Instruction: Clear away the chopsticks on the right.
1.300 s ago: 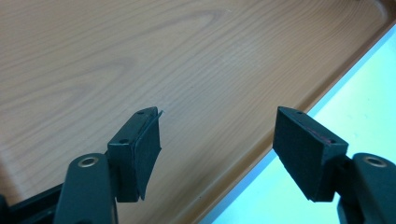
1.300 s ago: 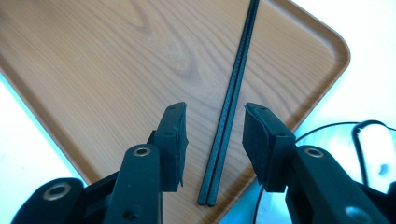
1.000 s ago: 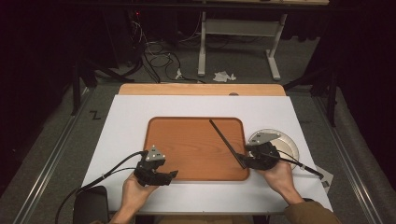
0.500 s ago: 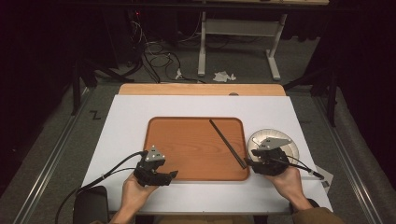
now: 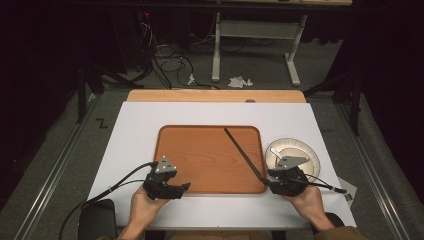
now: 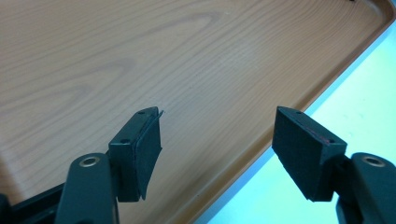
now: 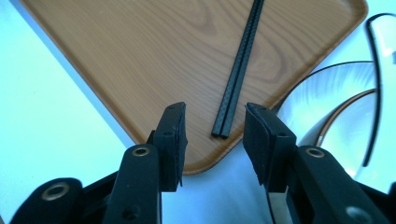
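2 chopsticks (image 7: 238,70) on wooden tray (image 7: 116,60)

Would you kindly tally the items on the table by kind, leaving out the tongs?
Wooden tray: 1
Black chopsticks: 2, lying side by side on the tray
White plate: 1
Total: 4

A grey carpeted floor (image 5: 60,145) surrounds the white-topped table (image 5: 145,125). Beyond the table's far edge stands a white metal frame (image 5: 250,35), with tangled cables (image 5: 165,60) and crumpled paper (image 5: 239,81) beside it. The room behind is dark.
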Available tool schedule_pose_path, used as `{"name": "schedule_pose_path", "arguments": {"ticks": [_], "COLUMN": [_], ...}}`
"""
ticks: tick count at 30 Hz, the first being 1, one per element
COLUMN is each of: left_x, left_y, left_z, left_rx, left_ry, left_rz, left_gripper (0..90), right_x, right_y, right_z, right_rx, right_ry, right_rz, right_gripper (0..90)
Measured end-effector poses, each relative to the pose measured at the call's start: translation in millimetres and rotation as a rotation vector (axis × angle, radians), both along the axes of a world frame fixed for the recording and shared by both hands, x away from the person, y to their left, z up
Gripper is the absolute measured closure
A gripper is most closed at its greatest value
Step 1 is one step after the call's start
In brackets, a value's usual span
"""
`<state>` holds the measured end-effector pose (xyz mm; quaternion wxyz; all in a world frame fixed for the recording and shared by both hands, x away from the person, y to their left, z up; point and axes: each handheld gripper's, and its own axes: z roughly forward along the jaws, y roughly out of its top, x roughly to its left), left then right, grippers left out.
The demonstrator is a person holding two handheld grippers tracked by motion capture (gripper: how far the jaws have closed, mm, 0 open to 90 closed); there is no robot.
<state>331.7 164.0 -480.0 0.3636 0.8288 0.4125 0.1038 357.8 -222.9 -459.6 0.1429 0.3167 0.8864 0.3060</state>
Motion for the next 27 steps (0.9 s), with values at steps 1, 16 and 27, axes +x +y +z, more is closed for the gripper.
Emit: {"name": "schedule_pose_path", "arguments": {"ticks": [1, 16, 27], "left_x": [0.0, -0.4, 0.2], "left_y": [-0.1, -0.2, -0.1], "left_z": [-0.1, -0.1, -0.1], "left_rx": [0.000, 0.001, 0.004], "left_ry": [0.001, 0.001, 0.002], "left_rz": [-0.001, -0.002, -0.004], "left_gripper": [32.6, 32.4, 32.3], "right_x": [-0.5, 0.8, 0.4], "right_y": [0.5, 8.2, 8.5], "right_z": [-0.6, -14.1, -12.4], "right_rx": [-0.006, -0.054, -0.030], "right_ry": [0.005, 0.030, 0.027], "right_rz": [0.000, 0.026, 0.032], "right_gripper": [59.9, 56.3, 56.0]}}
